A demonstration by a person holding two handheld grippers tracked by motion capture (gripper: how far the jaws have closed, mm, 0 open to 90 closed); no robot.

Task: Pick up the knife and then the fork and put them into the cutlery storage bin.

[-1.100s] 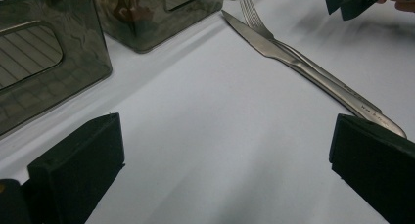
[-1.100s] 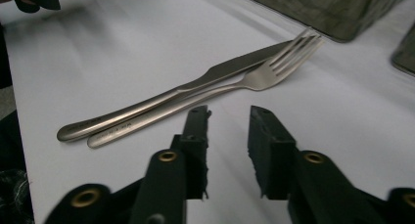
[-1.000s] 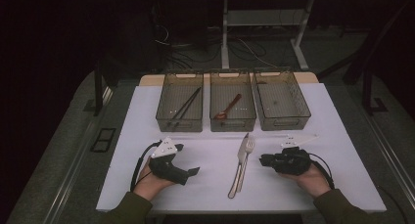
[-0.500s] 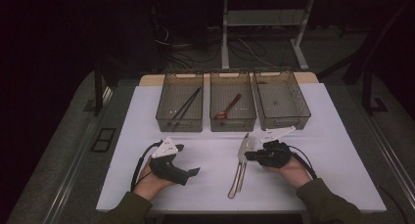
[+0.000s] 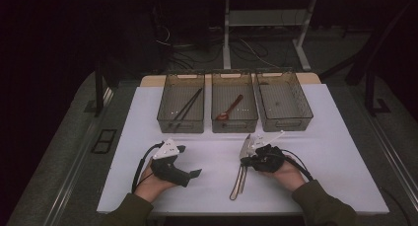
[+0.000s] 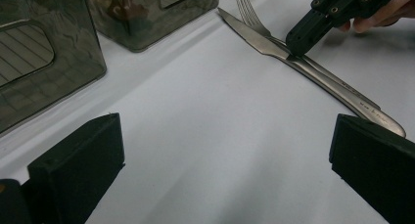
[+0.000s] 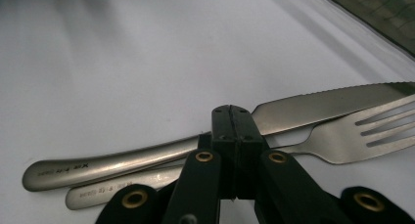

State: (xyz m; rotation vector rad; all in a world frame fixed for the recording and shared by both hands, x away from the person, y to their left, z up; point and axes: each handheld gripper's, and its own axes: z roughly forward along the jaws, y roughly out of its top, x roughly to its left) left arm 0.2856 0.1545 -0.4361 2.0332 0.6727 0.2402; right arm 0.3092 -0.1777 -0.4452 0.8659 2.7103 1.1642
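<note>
Covering the table, a white sheet [image 5: 325, 137] bears one spread hand-held gripper [image 5: 193, 172], one pressed-together hand-held gripper [image 5: 245, 161].

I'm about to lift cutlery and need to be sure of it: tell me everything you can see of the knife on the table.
The knife is one piece of brushed silvery metal, with a serrated blade edge and a rounded handle end bearing small engraved lettering. It lies flat on the white table cover, blade toward the bins, side by side with a matching fork. The right gripper has its jaws shut, tips down at the neck between blade and handle.
</note>
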